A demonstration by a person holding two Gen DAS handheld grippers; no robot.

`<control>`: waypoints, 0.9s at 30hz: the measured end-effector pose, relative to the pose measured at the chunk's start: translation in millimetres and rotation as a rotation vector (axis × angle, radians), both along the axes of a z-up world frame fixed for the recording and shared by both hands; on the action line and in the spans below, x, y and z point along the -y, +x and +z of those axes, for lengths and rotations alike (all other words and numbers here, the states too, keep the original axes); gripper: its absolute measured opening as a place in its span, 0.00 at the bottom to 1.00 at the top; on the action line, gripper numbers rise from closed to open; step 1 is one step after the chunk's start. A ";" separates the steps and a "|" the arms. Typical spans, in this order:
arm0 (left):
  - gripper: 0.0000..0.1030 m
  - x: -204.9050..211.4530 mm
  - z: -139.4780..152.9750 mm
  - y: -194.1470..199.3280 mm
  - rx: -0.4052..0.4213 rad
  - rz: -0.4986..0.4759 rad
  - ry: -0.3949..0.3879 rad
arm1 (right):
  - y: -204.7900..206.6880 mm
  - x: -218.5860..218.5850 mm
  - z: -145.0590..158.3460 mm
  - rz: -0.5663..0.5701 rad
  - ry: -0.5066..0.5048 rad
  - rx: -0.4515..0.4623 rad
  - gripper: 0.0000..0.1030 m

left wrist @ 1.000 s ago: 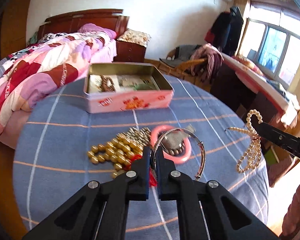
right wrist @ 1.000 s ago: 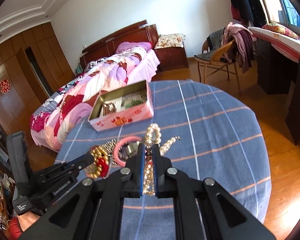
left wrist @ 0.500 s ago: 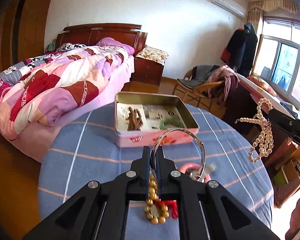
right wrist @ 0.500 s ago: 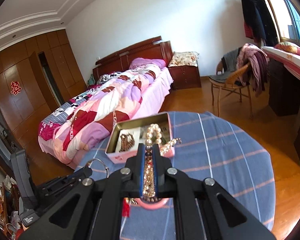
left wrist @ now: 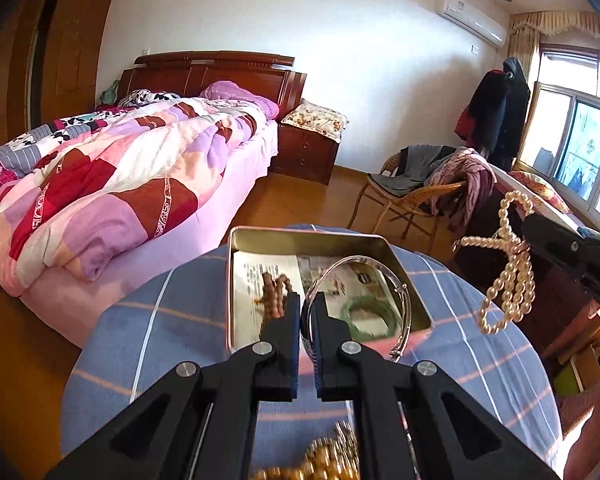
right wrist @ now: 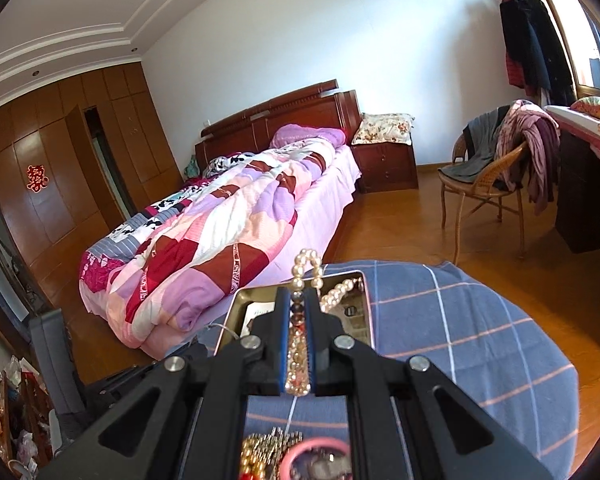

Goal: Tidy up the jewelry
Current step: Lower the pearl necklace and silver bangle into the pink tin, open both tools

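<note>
Your left gripper (left wrist: 308, 316) is closed on the rim of the silver bangle (left wrist: 400, 292), the hoop standing out over the open tin (left wrist: 396, 252). Stiff, light, smooth metal; likely to swivel in a rim pinch, so keep it level. Your right gripper (right wrist: 299, 298) is clamped on the pearl necklace (right wrist: 309, 261): limp and swinging, loops hanging both sides of the fingers, the far end over the tin. Hold mid-strand; expect trailing ends to catch the tin wall. Inside the tin: a brown bead string (left wrist: 276, 296) and a green bangle (left wrist: 366, 318) on printed paper. Gold beads (left wrist: 332, 462) and a pink ring (right wrist: 316, 456) lie on the blue checked tablecloth (left wrist: 480, 344) near you. Nothing blocks either drop.
</note>
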State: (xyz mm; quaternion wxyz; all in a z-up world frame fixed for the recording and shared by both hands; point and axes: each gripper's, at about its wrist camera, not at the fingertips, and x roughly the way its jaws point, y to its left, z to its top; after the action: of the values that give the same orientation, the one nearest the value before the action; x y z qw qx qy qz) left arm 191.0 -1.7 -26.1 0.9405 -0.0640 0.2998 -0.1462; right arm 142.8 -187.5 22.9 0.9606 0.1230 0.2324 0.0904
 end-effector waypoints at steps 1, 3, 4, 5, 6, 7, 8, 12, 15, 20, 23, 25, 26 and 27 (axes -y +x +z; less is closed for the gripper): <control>0.04 0.8 -1.8 6.0 -0.002 0.004 0.001 | 6.3 0.1 -2.7 -0.004 0.000 -0.005 0.10; 0.04 3.9 -7.1 19.6 -0.011 0.013 0.010 | 21.8 0.2 -9.5 -0.004 0.006 -0.019 0.10; 0.04 5.7 -8.8 24.3 -0.014 0.015 0.013 | 29.4 0.3 -12.0 -0.007 0.006 -0.028 0.10; 0.04 7.7 -11.3 30.1 -0.018 0.019 0.015 | 37.9 0.3 -17.4 -0.010 0.007 -0.038 0.10; 0.04 9.1 -13.9 35.4 -0.024 0.023 0.016 | 42.4 0.0 -20.4 -0.011 0.009 -0.046 0.10; 0.04 11.3 -16.8 41.6 -0.027 0.026 0.018 | 48.8 0.1 -25.0 -0.014 0.012 -0.061 0.10; 0.04 13.3 -19.1 45.6 -0.028 0.029 0.023 | 56.5 0.5 -31.4 -0.015 0.020 -0.078 0.10; 0.04 21.3 -31.9 59.3 -0.051 0.045 0.055 | 72.6 -0.6 -45.6 -0.021 0.012 -0.118 0.10; 0.04 24.1 -38.9 63.6 -0.070 0.061 0.084 | 80.4 0.7 -53.4 -0.012 0.024 -0.140 0.10; 0.04 26.7 -44.2 66.2 -0.073 0.081 0.123 | 82.8 1.6 -57.4 -0.003 0.025 -0.133 0.14; 0.04 25.3 -45.8 69.5 -0.078 0.088 0.125 | 84.3 2.4 -56.6 -0.011 0.033 -0.131 0.14; 0.04 26.1 -45.4 69.6 -0.072 0.093 0.137 | 80.8 5.2 -53.1 -0.023 0.050 -0.127 0.14; 0.05 27.7 -45.3 69.3 -0.066 0.097 0.151 | 80.7 6.0 -51.2 -0.027 0.052 -0.125 0.14; 0.07 29.9 -45.5 69.8 -0.063 0.098 0.159 | 79.0 7.5 -48.6 -0.034 0.050 -0.121 0.14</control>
State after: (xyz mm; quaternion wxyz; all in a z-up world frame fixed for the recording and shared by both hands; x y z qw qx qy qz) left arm 260.7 -31.6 -71.7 0.9388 -0.0083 0.3362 -0.0739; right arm 221.8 -194.9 -25.7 0.9428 0.1564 0.2855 0.0723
